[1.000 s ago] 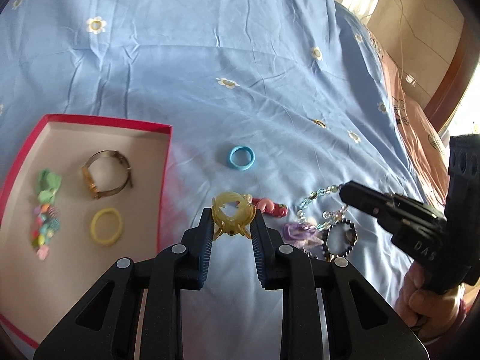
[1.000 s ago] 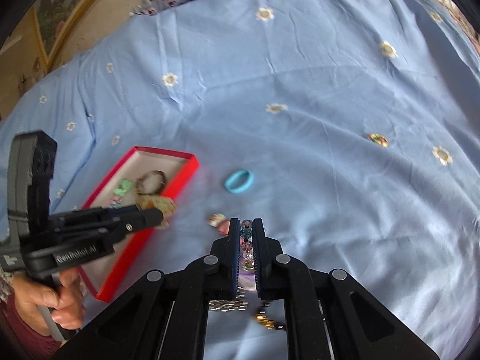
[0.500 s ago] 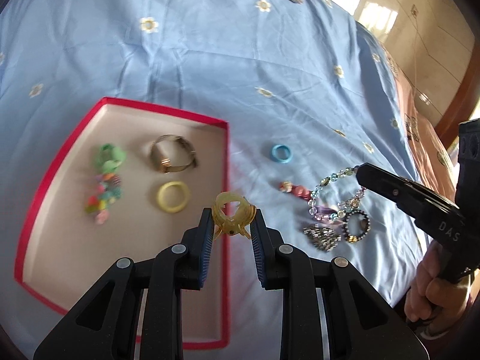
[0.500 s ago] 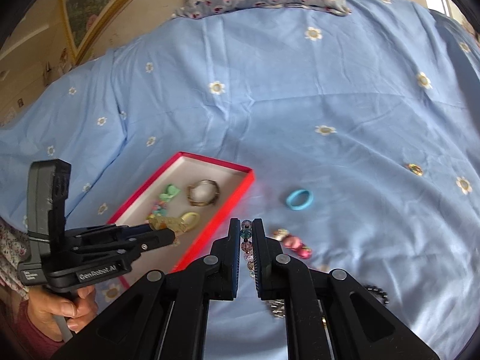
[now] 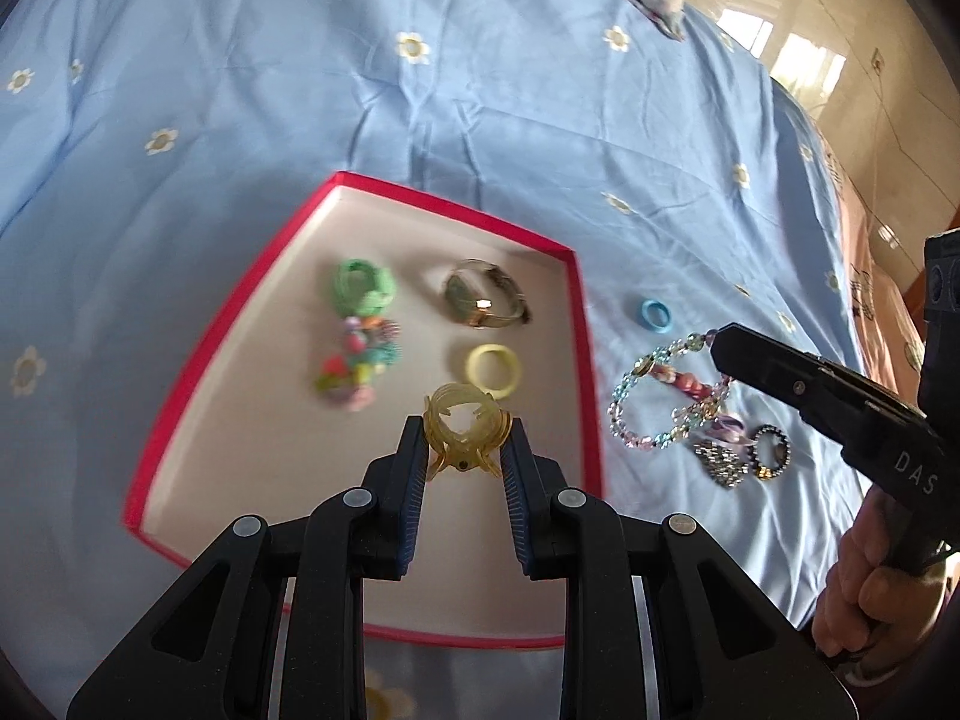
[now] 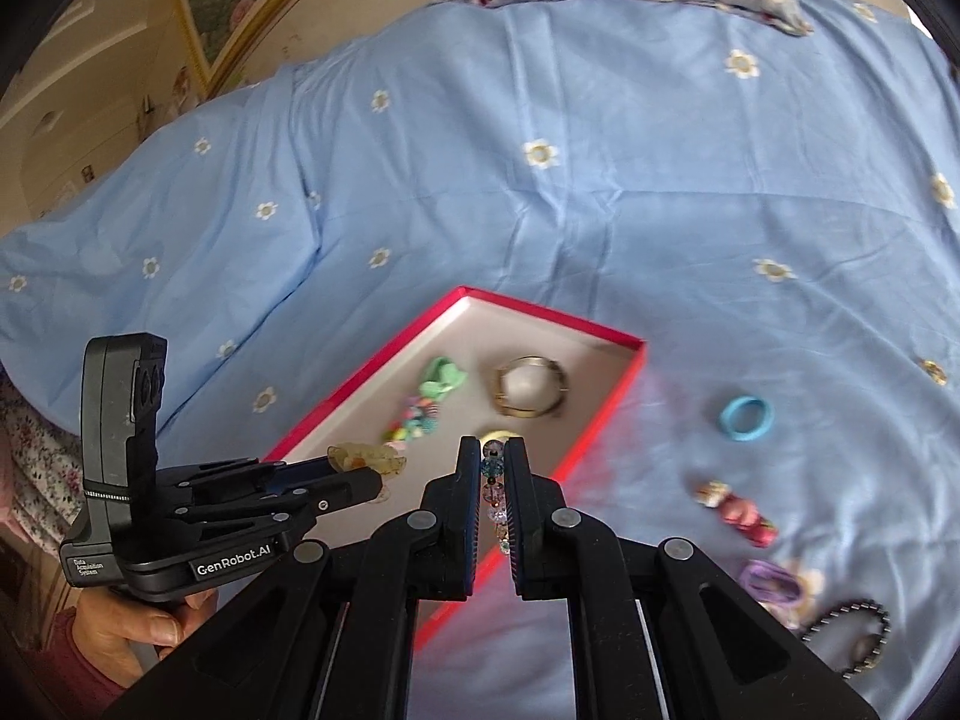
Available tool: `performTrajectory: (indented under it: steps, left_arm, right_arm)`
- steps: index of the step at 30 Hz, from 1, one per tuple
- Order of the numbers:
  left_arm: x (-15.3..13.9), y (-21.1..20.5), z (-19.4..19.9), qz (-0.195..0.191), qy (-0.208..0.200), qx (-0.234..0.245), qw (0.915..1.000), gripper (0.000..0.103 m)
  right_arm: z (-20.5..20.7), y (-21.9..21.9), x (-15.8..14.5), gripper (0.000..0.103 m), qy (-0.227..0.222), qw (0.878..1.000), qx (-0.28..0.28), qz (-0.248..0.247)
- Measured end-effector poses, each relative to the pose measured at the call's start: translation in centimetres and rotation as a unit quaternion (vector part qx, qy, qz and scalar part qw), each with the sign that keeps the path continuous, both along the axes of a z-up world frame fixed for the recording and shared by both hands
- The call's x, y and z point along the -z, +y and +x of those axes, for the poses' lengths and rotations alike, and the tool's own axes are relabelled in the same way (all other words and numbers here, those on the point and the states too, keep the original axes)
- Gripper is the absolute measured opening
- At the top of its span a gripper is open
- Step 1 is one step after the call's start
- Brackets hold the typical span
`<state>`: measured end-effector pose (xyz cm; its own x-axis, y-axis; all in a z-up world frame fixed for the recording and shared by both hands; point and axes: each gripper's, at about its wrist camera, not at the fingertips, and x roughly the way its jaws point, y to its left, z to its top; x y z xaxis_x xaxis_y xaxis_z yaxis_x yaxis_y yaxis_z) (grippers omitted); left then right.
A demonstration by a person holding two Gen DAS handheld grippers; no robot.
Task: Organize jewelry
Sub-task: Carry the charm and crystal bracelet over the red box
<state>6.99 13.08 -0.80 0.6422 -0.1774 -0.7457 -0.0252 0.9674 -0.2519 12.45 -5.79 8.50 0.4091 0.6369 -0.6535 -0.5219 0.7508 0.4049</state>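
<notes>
Red tray mid-frame already holds watch, yellow ring, green bits; left gripper pinches yellow hair claw over it, right gripper clamps bead bracelet; blue ring, clips right of tray still left

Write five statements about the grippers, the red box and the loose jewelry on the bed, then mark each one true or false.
1. The left gripper is shut on a yellow hair claw. True.
2. The right gripper is open and holds nothing. False: it is shut on a beaded bracelet.
3. The blue ring lies inside the red box. False: it lies on the blue bedsheet, outside the box.
4. A yellow ring and a watch are in the box. True.
5. The hair claw is held over the box. True.
</notes>
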Motion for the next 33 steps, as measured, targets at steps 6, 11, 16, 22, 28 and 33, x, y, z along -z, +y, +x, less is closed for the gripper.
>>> performTrajectory:
  steps: [6,11,16,22,28,33]
  left_arm:
    - [0.8,2.4,0.0,0.002,0.007,-0.023,0.9997,0.022]
    - [1.5,3.4,0.5,0.006,0.015,-0.033,0.9993,0.022]
    - [2.4,3.8,1.4,0.019,0.026,-0.032,0.9990,0.023]
    - [3.8,4.0,2.4,0.021,0.041,-0.030,0.9985,0.023]
    - [4.0,3.9,2.7,0.026,0.039,-0.030,0.9985,0.023]
    - [4.3,3.7,2.8,0.028,0.045,-0.027,0.9982,0.025]
  right_arm:
    - [0.3,3.0,1.0,0.007,0.013,1.000,-0.024,0.006]
    - [0.8,5.2,2.0,0.007,0.026,0.999,-0.039,0.010]
    - [1.8,6.1,3.3,0.007,0.037,0.999,-0.038,0.012]
    - [3.5,6.0,6.1,0.007,0.057,0.998,-0.022,-0.012]
    - [4.0,5.9,7.6,0.007,0.065,0.997,-0.016,-0.032]
    - [4.0,6.0,8.0,0.008,0.068,0.997,-0.017,-0.039]
